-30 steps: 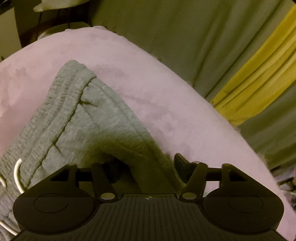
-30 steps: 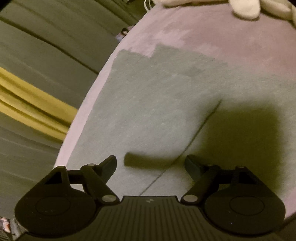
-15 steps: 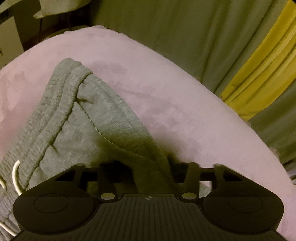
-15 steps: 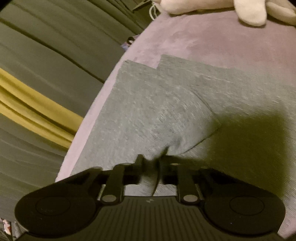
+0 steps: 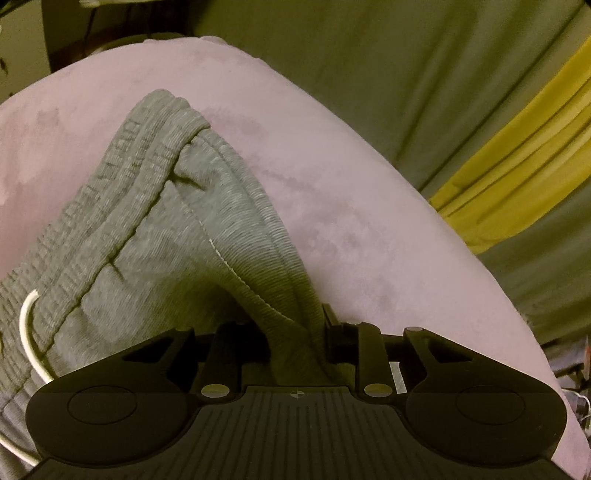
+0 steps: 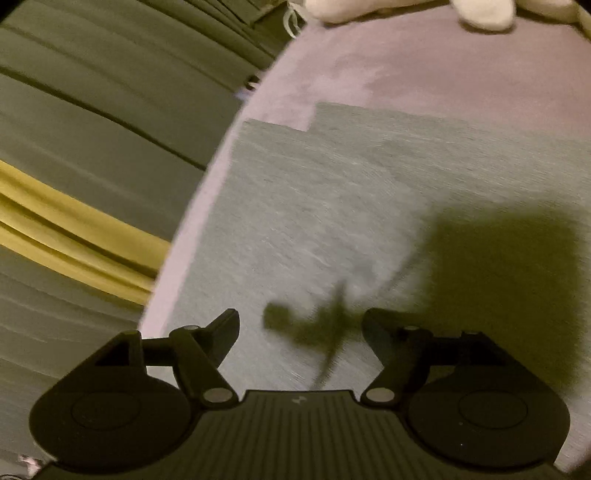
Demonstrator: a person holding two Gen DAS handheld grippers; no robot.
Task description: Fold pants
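Grey knit fabric fills both views: the pants (image 5: pixel 155 236) lie on a pale pink plush surface (image 5: pixel 332 192). In the left wrist view the ribbed waistband (image 5: pixel 122 192) runs up and away to the left of the left gripper (image 5: pixel 299 343), and a fold of it is drawn down between the two fingers, which are clenched on the cloth. The fabric rises from the surface into the jaws, forming a raised ridge just ahead of the gripper. A white drawstring (image 5: pixel 27 332) loops out of the waistband at the gripper's far left, near its left housing. Beyond the plush surface, ahead and to the right, hangs an olive-green drape (image 5: pixel 369 74) with a yellow stripe (image 5: pixel 517 162).

In the right wrist view the right gripper (image 6: pixel 301 332) is released, its fingers spread wide and holding nothing, hovering above the legs of the pants (image 6: pixel 332 206). The legs lie flat, stretching away ahead of the gripper, their two hem ends (image 6: pixel 295 118) stepped slightly one behind the other at the far edge. The picture is blurred by motion. A small crease or pucker of cloth (image 6: pixel 332 332) sits between the open fingers, and a dark shadow (image 6: pixel 509 288) falls on the fabric ahead and to the right. White soft objects (image 6: pixel 480 11), too cropped to identify, rest on the pink surface far ahead. The green and yellow drape shows to the gripper's left.
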